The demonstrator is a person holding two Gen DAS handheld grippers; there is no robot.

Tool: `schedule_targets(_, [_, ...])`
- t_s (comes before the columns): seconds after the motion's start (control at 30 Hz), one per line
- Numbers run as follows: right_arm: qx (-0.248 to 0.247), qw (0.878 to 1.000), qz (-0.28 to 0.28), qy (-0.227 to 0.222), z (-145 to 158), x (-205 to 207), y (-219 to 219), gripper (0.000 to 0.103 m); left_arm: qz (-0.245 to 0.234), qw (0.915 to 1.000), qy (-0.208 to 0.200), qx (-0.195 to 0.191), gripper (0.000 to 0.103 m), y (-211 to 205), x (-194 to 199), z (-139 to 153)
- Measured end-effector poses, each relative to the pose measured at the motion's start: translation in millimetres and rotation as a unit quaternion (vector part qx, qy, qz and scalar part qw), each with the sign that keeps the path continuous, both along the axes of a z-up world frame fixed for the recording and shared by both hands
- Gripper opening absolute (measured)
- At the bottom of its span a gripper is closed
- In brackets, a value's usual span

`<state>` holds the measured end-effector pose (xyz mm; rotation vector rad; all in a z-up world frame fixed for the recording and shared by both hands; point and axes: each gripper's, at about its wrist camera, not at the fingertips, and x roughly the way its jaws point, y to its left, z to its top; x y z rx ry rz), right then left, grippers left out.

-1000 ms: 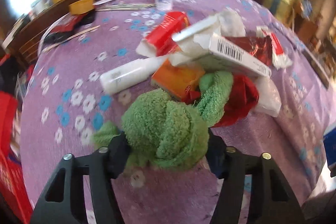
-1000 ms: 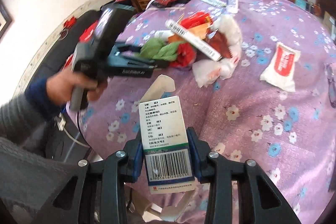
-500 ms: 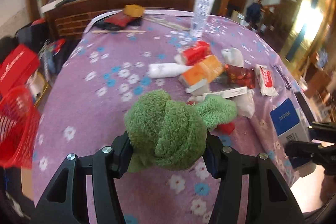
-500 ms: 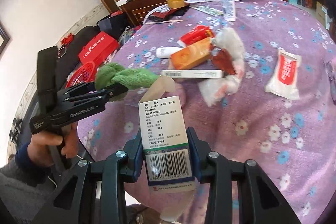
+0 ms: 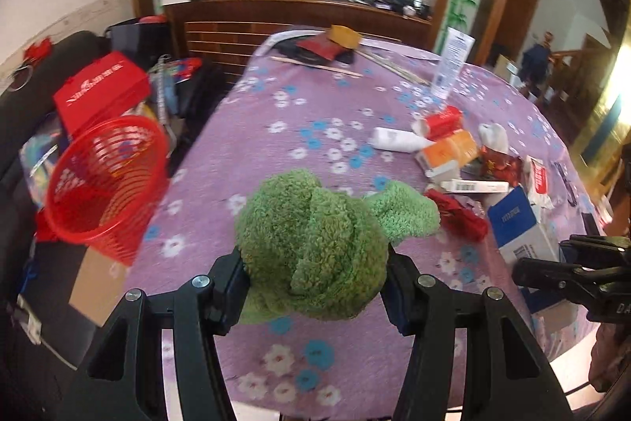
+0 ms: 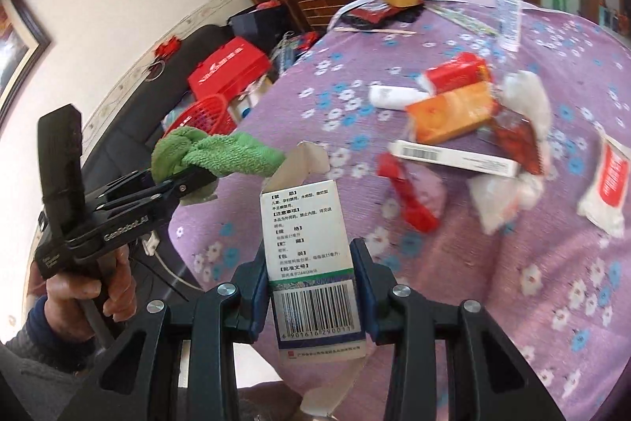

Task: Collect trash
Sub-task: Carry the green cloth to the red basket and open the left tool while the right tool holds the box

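My left gripper [image 5: 315, 287] is shut on a bunched green cloth [image 5: 311, 239], held above the near left part of the purple flowered table [image 5: 315, 97]. The same green cloth [image 6: 221, 152] shows in the right wrist view, clamped in the left gripper [image 6: 189, 180] held by a hand. My right gripper [image 6: 311, 287] is shut on a white and blue medicine box [image 6: 311, 263] with its top flap open. A red mesh basket [image 5: 106, 184] stands off the table's left edge, below the cloth's level. A pile of trash lies mid-table: orange carton [image 6: 449, 113], red pack [image 6: 453, 73], white tube [image 6: 394, 95], long barcode box [image 6: 453, 156].
A red wrapper [image 6: 410, 200] and crumpled white paper [image 6: 501, 200] lie near the pile, a white sachet [image 6: 607, 184] farther right. A tall white tube [image 5: 451, 66] stands at the far side. A red gift box [image 5: 102, 93] and bags crowd the floor left of the table.
My left gripper lifted the green cloth off the pile and swung left, bringing the red basket into view. The right gripper with the box drifted left along the table.
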<state>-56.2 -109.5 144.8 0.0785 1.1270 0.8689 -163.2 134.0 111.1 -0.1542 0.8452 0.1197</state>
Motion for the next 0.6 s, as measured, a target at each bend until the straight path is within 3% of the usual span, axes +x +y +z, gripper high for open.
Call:
schedule_targets(0.3, [0.021,0.998,0.057,0.009,17,11,77,0.041,0.083,0.9964,-0.014,-0.009,0.056,69,-26,23])
schedule_targets(0.6, [0.049,0.995,0.086,0.002,41,34,201,0.042,0.152,0.9882,-0.017,-0.006,0.056,163,-18,34])
